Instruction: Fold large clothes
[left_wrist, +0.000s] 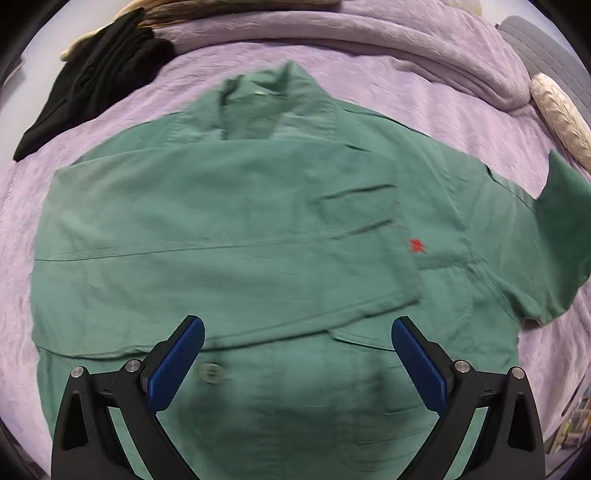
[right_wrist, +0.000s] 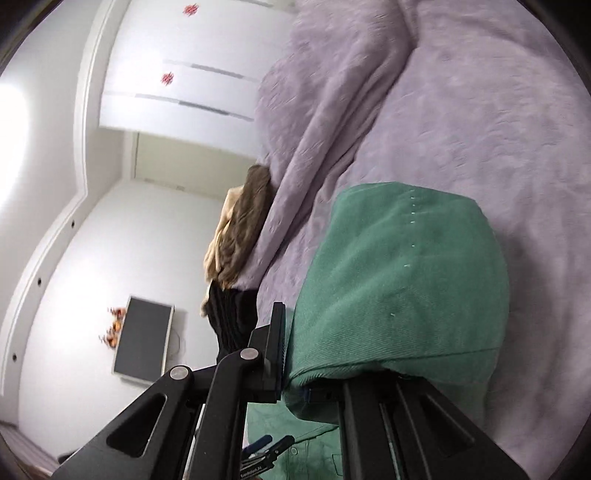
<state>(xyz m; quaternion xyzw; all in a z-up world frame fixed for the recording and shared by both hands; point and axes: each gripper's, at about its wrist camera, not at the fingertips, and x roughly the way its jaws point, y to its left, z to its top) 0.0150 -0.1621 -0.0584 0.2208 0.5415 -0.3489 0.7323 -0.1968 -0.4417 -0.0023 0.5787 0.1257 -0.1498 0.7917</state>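
Across the bed, left to right:
black garment (left_wrist: 99, 74): far left, bunched on the lilac blanket (left_wrist: 461, 122), well apart from the work. Not in play now.
green shirt (left_wrist: 236, 229): centre of the bed, front up, collar at the far side. Left side already turned in over the chest; right short sleeve still spread out to the right.
left claw (left_wrist: 297, 334): jaws wide, nothing between them, hovering above the near hem beside a button (left_wrist: 211, 372). Pads clear of the cloth.
right claw (right_wrist: 291, 354): jaws pinched narrow on a fold of the shirt; green cloth drapes over the right finger and hangs in front of the lens.
handling: judged light, thin woven cloth, limp, no stiffness. Sags wherever unsupported, slides easily on the fleece blanket, so a pull on one edge may drag the whole stack. Not fragile.
where to grip: hems, sleeve cuff, shoulder seam. Doubled stitched edges give the pads more to bite. Avoid mid-panel pinches, which bunch and may lift two layers.
risk: the turned-in left flap may shift if the right side is swung over fast.
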